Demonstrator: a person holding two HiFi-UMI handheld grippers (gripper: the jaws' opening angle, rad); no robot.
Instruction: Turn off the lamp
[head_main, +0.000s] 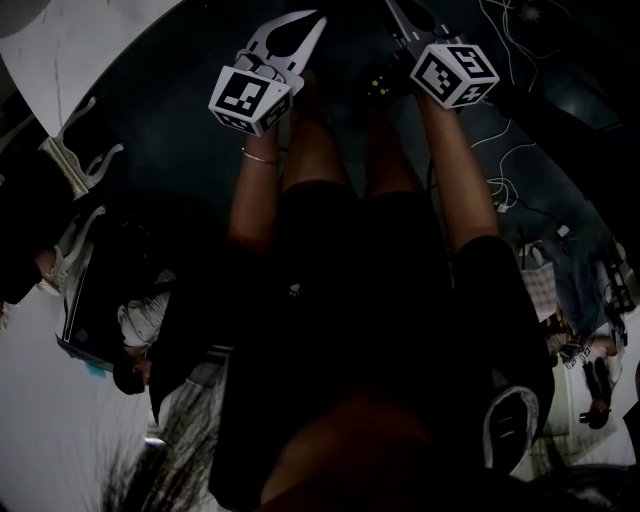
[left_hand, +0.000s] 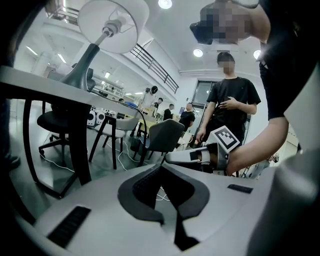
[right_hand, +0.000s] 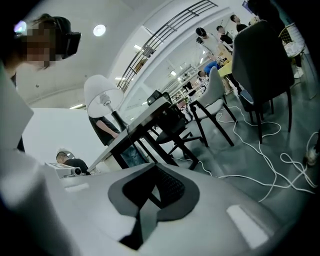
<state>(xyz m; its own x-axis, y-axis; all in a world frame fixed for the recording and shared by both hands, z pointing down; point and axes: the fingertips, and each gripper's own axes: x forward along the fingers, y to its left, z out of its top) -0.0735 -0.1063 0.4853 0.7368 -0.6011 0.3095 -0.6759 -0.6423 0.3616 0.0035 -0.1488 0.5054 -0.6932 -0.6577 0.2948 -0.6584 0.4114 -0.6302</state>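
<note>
The left gripper (left_hand: 161, 166) is hovering with its jaws pressed together and empty. The table lamp (left_hand: 113, 22) is standing up and to its left on a dark table (left_hand: 30, 82), well apart. The right gripper (right_hand: 151, 169) is likewise gripping nothing, its jaws together. The lamp is probably light and tippy, with a flimsy shade, so its unseen switch is likely calling for a press rather than a grab.

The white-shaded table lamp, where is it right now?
In the left gripper view the white-shaded table lamp stands at upper left on the dark table; in the right gripper view it sits left of centre, on that table.
</note>
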